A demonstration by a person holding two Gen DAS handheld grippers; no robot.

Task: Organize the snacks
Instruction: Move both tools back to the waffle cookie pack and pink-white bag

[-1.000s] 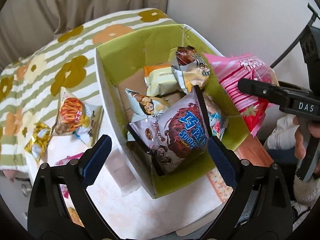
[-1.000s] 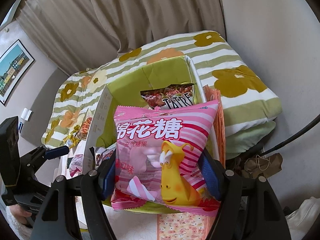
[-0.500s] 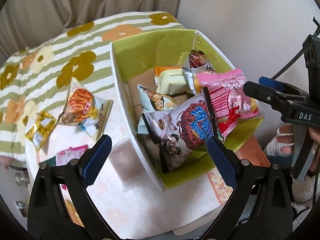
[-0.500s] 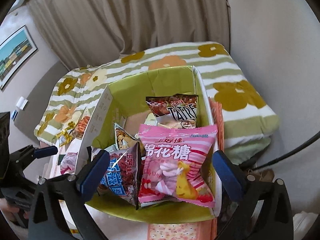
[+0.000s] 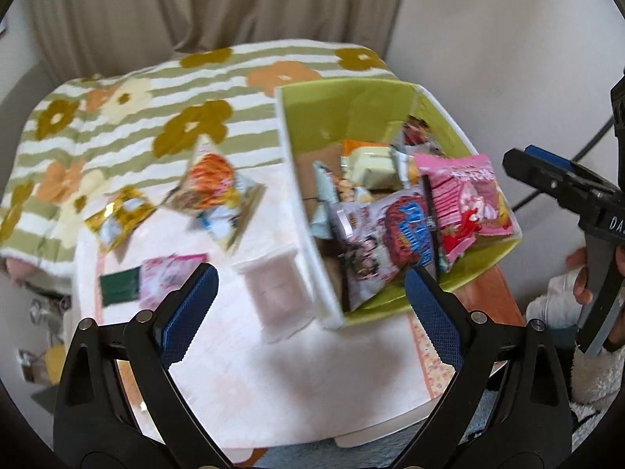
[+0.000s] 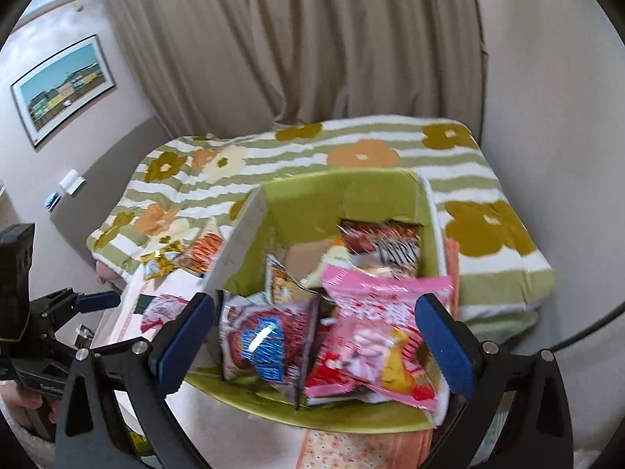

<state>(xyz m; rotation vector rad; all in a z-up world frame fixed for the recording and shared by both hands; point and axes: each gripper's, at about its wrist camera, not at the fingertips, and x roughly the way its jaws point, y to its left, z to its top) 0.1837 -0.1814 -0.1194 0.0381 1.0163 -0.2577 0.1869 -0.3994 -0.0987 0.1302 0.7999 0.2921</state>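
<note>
**Pink pack lies in the green box, both tongs empty**

On the left, a gold pack (image 5: 119,217) and an orange pack (image 5: 213,191) lie on the table (image 5: 242,383). The left gripper (image 5: 308,305) gapes wide, holding nothing. Right of it, the green box (image 5: 351,105) holds the pink marshmallow pack (image 6: 375,336) at its near right corner. The right gripper (image 6: 324,336) stands fully spread, empty, just above it.
</note>
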